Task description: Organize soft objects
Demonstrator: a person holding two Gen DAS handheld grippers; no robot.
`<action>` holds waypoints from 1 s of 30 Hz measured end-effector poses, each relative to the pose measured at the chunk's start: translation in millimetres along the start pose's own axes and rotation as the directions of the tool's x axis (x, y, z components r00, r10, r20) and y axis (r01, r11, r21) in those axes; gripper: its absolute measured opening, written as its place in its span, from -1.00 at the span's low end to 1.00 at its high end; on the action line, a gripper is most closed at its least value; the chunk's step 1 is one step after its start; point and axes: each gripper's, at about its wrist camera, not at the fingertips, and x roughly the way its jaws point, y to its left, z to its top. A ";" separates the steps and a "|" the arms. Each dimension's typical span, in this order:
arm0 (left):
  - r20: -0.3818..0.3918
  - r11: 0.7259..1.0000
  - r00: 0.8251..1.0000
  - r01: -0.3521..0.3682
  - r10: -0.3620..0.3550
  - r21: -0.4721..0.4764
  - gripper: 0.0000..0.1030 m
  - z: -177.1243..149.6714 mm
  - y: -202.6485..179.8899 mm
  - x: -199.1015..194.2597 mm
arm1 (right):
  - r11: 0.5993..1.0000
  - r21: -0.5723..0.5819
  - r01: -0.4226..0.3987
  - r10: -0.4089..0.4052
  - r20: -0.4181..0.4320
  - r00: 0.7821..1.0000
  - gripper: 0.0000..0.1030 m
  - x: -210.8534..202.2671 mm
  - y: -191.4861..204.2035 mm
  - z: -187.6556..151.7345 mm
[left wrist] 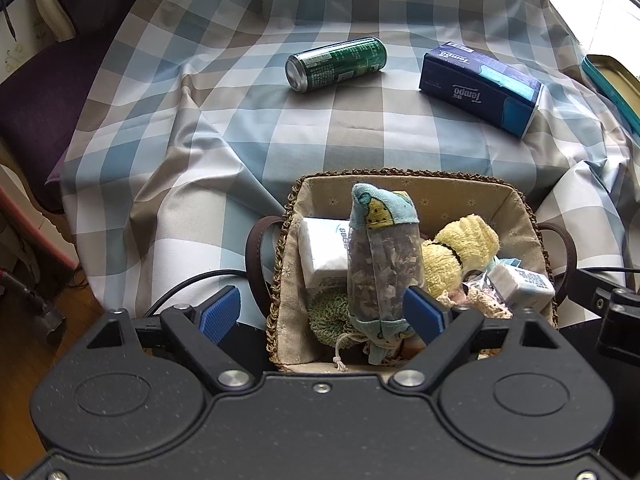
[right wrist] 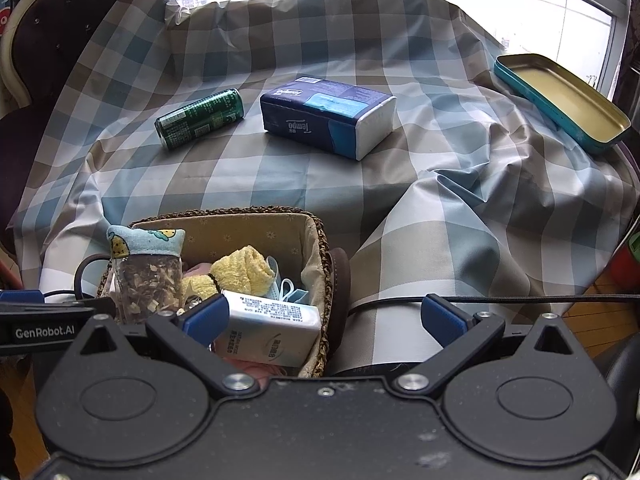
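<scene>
A woven lined basket (left wrist: 400,186) (right wrist: 256,220) at the table's near edge holds a tall herb sachet with blue cartoon trim (left wrist: 382,256) (right wrist: 148,276), a yellow plush toy (left wrist: 460,252) (right wrist: 240,268), white tissue packs (left wrist: 324,252) (right wrist: 272,328), a green knit piece (left wrist: 328,314) and a blue face mask (right wrist: 290,290). A dark blue Tempo tissue pack (left wrist: 480,84) (right wrist: 328,114) lies on the cloth further back. My left gripper (left wrist: 324,314) is open, its pads either side of the sachet's lower part. My right gripper (right wrist: 324,318) is open and empty at the basket's right edge.
A green can (left wrist: 336,64) (right wrist: 200,118) lies on its side on the checked tablecloth (left wrist: 240,140) (right wrist: 440,208). An open teal tin (right wrist: 560,100) (left wrist: 612,80) sits at the far right. A dark purple chair (left wrist: 48,80) stands to the left.
</scene>
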 end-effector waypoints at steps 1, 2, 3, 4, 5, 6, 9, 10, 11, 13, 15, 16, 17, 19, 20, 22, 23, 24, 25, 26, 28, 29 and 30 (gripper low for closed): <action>-0.001 1.000 1.000 0.000 0.000 0.001 0.66 0.4 -0.1 0.0 | 1.000 0.000 0.000 0.000 -0.001 1.000 0.99 0.2 0.2 0.1; -0.001 1.000 1.000 0.000 0.000 0.001 0.66 0.5 -0.2 -0.1 | 1.000 0.000 0.000 0.000 -0.001 1.000 0.99 0.2 0.2 0.1; -0.001 1.000 1.000 -0.001 0.001 0.001 0.66 0.5 -0.2 0.0 | 1.000 0.001 0.000 0.000 -0.002 1.000 0.99 0.3 -0.6 0.2; 0.000 1.000 1.000 -0.002 0.002 0.001 0.66 0.5 -0.3 -0.1 | 1.000 0.002 0.000 0.000 -0.001 1.000 0.99 0.3 -0.4 0.3; 0.000 1.000 1.000 -0.002 0.002 0.001 0.66 0.6 -0.3 -0.2 | 1.000 0.002 0.000 0.000 -0.001 1.000 0.99 0.2 -1.1 0.5; 0.000 1.000 1.000 -0.002 0.002 0.001 0.66 0.6 -0.2 -0.2 | 1.000 0.002 0.000 0.000 -0.001 1.000 0.99 0.1 -1.2 0.5; 0.000 1.000 1.000 -0.001 0.001 0.001 0.66 0.7 -0.3 -0.3 | 1.000 0.002 0.000 0.000 -0.001 1.000 0.99 0.1 -1.1 0.6; 0.000 1.000 1.000 -0.001 0.001 0.002 0.66 0.7 -0.3 -0.2 | 1.000 0.002 0.001 -0.001 -0.001 1.000 0.99 0.2 -1.1 0.6; 0.000 1.000 1.000 -0.001 0.001 0.002 0.66 0.7 -0.3 -0.3 | 1.000 0.002 0.000 0.000 -0.002 1.000 0.99 0.2 -1.2 0.4; -0.001 1.000 1.000 -0.001 0.001 0.004 0.66 1.3 -0.4 -0.6 | 1.000 0.003 0.000 0.000 -0.001 1.000 0.99 0.0 -1.2 0.4; -0.001 1.000 1.000 -0.001 0.001 0.004 0.66 1.6 -0.4 -0.7 | 1.000 0.005 0.001 -0.001 -0.001 1.000 0.99 -0.7 -2.3 1.4; -0.001 1.000 1.000 -0.001 0.001 0.004 0.66 1.6 -0.5 -0.7 | 1.000 0.006 0.001 -0.001 -0.002 1.000 0.99 -1.0 -2.6 1.7; -0.001 1.000 1.000 -0.001 0.001 0.003 0.66 1.5 -0.6 -0.7 | 1.000 0.008 0.001 -0.001 -0.002 1.000 0.99 -1.2 -2.7 2.2; 0.000 1.000 1.000 -0.001 0.001 0.004 0.67 1.5 -0.7 -0.7 | 1.000 0.010 0.001 -0.001 -0.002 1.000 0.99 -1.5 -3.1 2.6; -0.001 1.000 1.000 -0.001 0.001 0.004 0.66 1.4 -0.8 -0.7 | 1.000 0.010 0.001 -0.001 -0.002 1.000 0.99 -1.5 -3.1 2.6; -0.001 1.000 1.000 -0.001 0.001 0.004 0.66 1.3 -0.8 -0.7 | 1.000 0.010 0.001 -0.001 -0.002 1.000 0.99 -1.5 -3.2 2.7; 0.000 1.000 1.000 -0.001 0.001 0.004 0.66 2.0 -1.1 -1.0 | 1.000 0.010 0.000 0.000 -0.002 1.000 0.99 -1.5 -3.3 2.8; 0.000 1.000 1.000 -0.001 0.001 0.004 0.66 1.9 -1.1 -1.0 | 1.000 0.009 0.001 -0.001 -0.002 1.000 0.99 -1.3 -3.1 2.5; 0.000 1.000 1.000 -0.002 0.002 0.004 0.66 2.3 -0.9 -1.4 | 1.000 0.009 0.001 -0.001 -0.002 1.000 0.99 -1.5 -3.2 2.7; 0.000 1.000 1.000 -0.002 0.002 0.004 0.67 2.5 -1.0 -1.5 | 1.000 0.009 0.001 -0.001 -0.001 1.000 0.99 -1.5 -3.2 2.7; -0.001 1.000 1.000 -0.001 0.001 0.004 0.66 2.4 -0.9 -1.6 | 1.000 0.010 0.000 0.000 -0.001 1.000 0.99 -1.5 -3.3 2.7; 0.000 1.000 1.000 -0.001 0.001 0.004 0.66 2.3 -0.8 -1.6 | 1.000 0.010 0.001 -0.001 -0.001 1.000 0.99 -1.3 -3.2 2.5; 0.001 1.000 1.000 -0.001 0.001 0.004 0.66 2.3 -0.8 -1.7 | 1.000 0.010 0.001 -0.001 -0.001 1.000 0.99 -1.3 -3.2 2.4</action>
